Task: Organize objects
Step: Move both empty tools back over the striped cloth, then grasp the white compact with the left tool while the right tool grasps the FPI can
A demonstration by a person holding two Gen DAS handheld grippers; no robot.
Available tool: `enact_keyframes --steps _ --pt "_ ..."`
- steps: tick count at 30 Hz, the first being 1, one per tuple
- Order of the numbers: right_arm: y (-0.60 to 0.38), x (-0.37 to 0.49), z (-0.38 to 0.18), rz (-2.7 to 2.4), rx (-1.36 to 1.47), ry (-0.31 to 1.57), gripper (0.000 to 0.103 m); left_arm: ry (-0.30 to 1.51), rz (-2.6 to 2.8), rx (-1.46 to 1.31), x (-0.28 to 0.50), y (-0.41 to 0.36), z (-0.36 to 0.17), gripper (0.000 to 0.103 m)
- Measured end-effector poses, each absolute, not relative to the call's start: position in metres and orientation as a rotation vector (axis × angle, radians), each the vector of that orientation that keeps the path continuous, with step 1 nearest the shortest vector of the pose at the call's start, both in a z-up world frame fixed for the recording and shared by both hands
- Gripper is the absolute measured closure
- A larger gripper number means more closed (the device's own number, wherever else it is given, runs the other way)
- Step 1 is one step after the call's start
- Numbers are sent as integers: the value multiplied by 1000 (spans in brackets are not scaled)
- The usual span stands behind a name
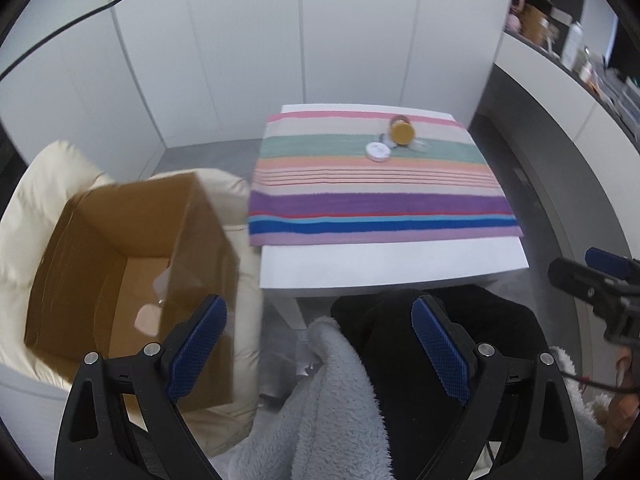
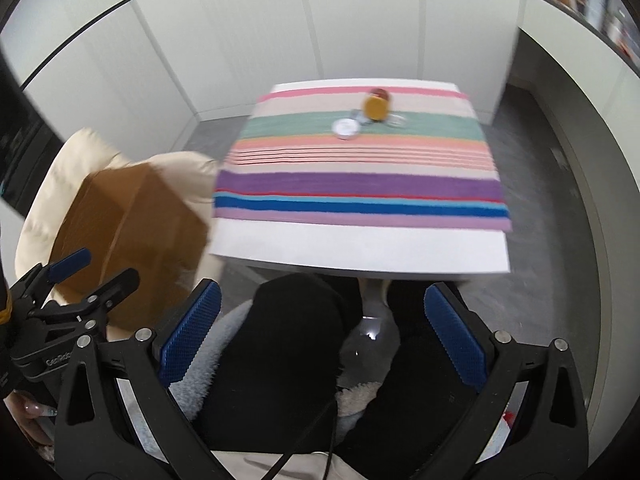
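Left wrist view: both grippers (image 1: 320,354) (image 2: 322,336) spread wide, empty; gold-lidded glass jar (image 1: 402,131) tipped over on striped bench towel (image 1: 380,204); probably light, fragile, slippery; best grabbed across the lid.

Both tongs show black angular frames with silver screws and blue cross-hatched pads: the left tongs (image 1: 320,344) at the bottom of the left wrist view, the right tongs (image 2: 322,344) likewise. Between them, black trousers (image 2: 288,344) and a fluffy grey fleece garment (image 1: 332,400). A thin black cable (image 2: 316,432) runs low centre.
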State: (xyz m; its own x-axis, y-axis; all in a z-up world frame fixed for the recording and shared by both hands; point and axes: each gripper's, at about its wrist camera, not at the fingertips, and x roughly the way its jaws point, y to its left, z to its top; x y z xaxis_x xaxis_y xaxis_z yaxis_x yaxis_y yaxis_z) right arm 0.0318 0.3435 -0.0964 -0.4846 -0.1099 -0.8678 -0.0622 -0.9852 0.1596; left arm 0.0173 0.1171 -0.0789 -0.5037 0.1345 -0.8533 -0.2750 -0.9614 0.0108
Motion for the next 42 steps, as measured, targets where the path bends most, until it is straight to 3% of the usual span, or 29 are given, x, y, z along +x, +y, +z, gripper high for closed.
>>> enact_keyframes --steps 12,16,21,29,37,42 --pt "413 3 -113 -2749 1641 -373 0 279 2551 -1361 -50 161 -76 8" --pt "425 -32 -118 -2754 1641 -373 0 174 2488 -1387 -97 182 -82 8" --pt "438 -91 -126 -2772 1640 -327 0 189 2457 -1363 -154 220 -97 8" --pt "463 -220 -180 -2749 1548 -363 0 339 2512 -1322 -258 273 -182 8" --pt "474 -341 -249 -2718 1526 -460 0 257 2427 -1433 -311 304 -257 8" --pt "478 -409 -299 -2625 1666 -589 3 205 2383 -1486 -329 324 -286 8"
